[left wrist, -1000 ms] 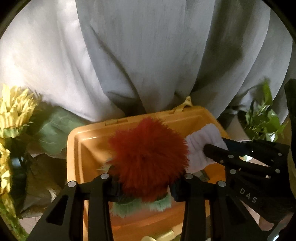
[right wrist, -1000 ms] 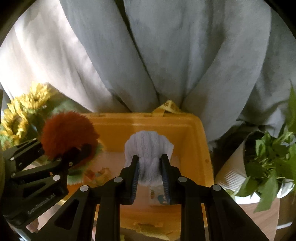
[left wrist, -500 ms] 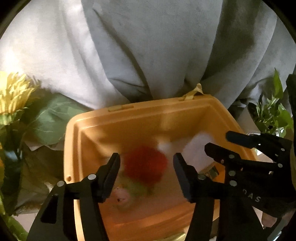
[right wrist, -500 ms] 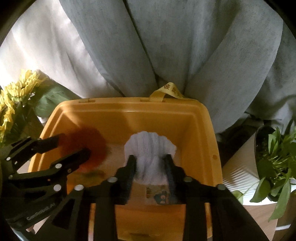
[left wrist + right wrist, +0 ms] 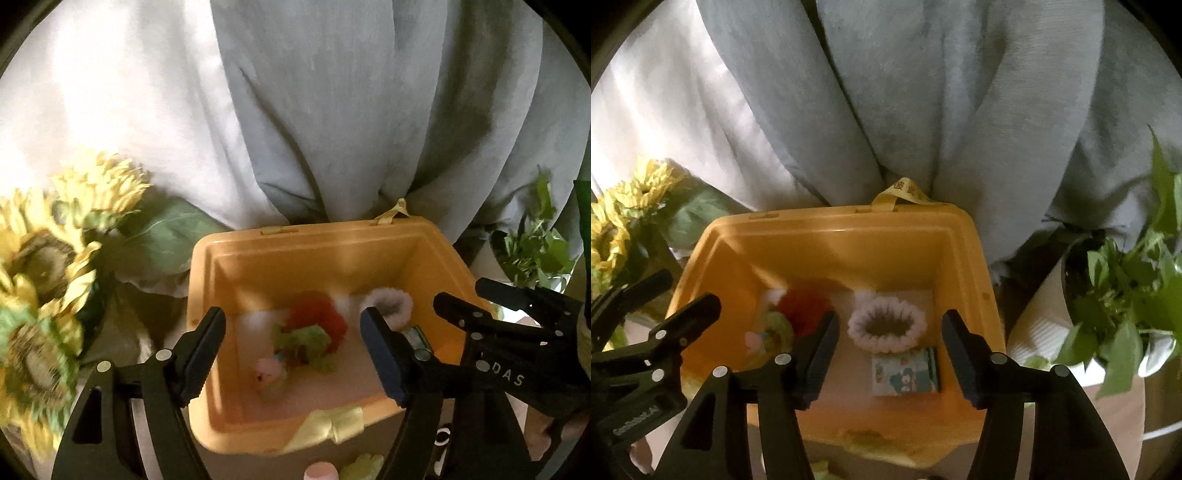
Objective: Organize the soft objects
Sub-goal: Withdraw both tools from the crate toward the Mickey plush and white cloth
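Note:
A yellow-orange bin (image 5: 314, 243) (image 5: 834, 225) sits below both grippers. On its floor lie a red fluffy toy with green trim (image 5: 317, 325) (image 5: 805, 306) and a white fuzzy scrunchie (image 5: 886, 326) (image 5: 388, 306). My left gripper (image 5: 293, 354) hangs over the bin with its jaws opening and nothing between them; the red toy lies below. My right gripper (image 5: 886, 354) is above the scrunchie, jaws opening, and the scrunchie rests free on the floor. The left gripper (image 5: 665, 295) shows at the left of the right wrist view.
A small picture card (image 5: 905, 371) lies in the bin beside the scrunchie. Sunflowers (image 5: 55, 266) (image 5: 624, 214) stand left of the bin, a potted green plant (image 5: 1126, 295) (image 5: 535, 251) right of it. A grey curtain (image 5: 332, 110) hangs behind. Pale yellow-green cloth (image 5: 332, 424) drapes over the near rim.
Both grippers let go: the red toy dropped from the left jaws and the white scrunchie from the right jaws onto the bin floor. Both pairs of jaws widened, and the left gripper drew back.

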`<state>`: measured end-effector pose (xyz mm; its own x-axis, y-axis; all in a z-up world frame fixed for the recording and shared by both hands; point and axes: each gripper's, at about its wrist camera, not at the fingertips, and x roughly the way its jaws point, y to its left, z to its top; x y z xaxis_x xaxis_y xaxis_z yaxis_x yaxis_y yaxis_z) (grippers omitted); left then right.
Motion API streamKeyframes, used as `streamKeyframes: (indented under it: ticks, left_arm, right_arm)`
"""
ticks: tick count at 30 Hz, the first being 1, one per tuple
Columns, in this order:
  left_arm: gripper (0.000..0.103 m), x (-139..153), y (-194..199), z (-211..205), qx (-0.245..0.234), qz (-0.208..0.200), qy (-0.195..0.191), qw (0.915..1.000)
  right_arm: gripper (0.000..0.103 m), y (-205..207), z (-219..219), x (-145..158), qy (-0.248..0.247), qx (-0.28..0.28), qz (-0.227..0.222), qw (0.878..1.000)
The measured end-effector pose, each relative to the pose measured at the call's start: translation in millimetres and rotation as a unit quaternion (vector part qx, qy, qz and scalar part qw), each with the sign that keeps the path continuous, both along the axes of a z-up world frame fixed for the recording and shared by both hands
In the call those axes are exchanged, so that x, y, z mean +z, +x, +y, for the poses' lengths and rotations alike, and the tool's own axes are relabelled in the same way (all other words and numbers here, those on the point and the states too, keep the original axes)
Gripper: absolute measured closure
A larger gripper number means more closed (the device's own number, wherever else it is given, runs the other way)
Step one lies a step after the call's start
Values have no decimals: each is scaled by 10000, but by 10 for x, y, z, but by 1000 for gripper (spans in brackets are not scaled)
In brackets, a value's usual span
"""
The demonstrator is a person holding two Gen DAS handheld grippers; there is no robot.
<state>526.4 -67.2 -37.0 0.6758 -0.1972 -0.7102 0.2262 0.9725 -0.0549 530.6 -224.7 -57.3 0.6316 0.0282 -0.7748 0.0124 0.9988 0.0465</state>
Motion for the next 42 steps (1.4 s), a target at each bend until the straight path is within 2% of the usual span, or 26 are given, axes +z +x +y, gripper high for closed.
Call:
streamKeyframes:
  ticks: [8,10,14,21,25,35,42]
  left_arm:
    - [23,159,-335,46,131,-308,175,9993]
    - [23,200,-427,64,141,-413,196,9989]
    - [22,296,-616,89,121,-556,181,9982]
    - [22,480,-939,80,20,-783,49,9969]
    - [22,566,-1130,43,-76,-971,108,9952]
    - [21,605,-1624,-28,-177,-1389,204,9899]
    - [21,486,-1851,-19,-311,-1306,125,9909]
  right_arm:
    - [44,-420,-37,258,-119,-93,-357,9992]
    - [38,-523,-43,319,-164,-139,-435,9988]
    - [35,-719,-38,427,-307,-248,-634,9972]
    - [33,-1072,-65,610,-238,-377,-905,9949]
    - [33,-1252,-108,689,-134,-463,-1001,9938]
    - [33,-1689,-161,700,-118,-475,-1050,9933]
    - [33,-1983,-210,636,-96,-625,-1078,9922]
